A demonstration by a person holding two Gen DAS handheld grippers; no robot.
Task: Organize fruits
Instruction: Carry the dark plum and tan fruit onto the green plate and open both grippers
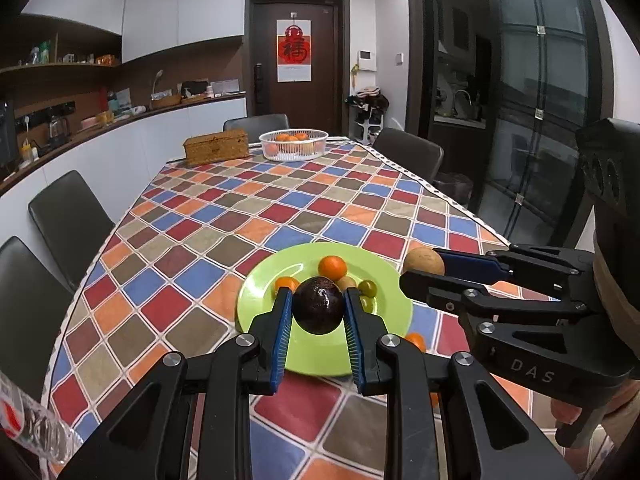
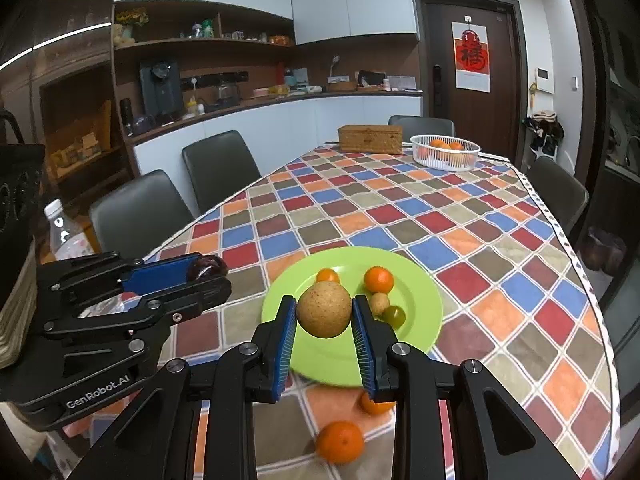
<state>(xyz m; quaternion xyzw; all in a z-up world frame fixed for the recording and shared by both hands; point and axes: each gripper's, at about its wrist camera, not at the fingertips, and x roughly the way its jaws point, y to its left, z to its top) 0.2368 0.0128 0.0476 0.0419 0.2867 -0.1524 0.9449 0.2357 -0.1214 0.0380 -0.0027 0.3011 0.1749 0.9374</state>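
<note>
My left gripper [image 1: 318, 306] is shut on a dark purple-brown fruit [image 1: 319, 305] and holds it above the near part of a green plate [image 1: 264, 284]. My right gripper [image 2: 324, 312] is shut on a round tan fruit [image 2: 324, 310] above the same plate [image 2: 420, 320]. On the plate lie two small oranges [image 2: 378, 279], a small tan fruit [image 2: 379, 301] and a green grape [image 2: 394, 316]. Two oranges [image 2: 340, 441] lie on the tablecloth in front of the plate. Each gripper shows in the other's view, the right one [image 1: 416, 272] and the left one [image 2: 212, 276].
A white basket of oranges [image 1: 293, 145] and a woven box [image 1: 216, 147] stand at the table's far end. Dark chairs [image 1: 68, 220] line the left side and far end. A plastic bottle [image 2: 66, 236] stands at the near left. The table edge runs along the right.
</note>
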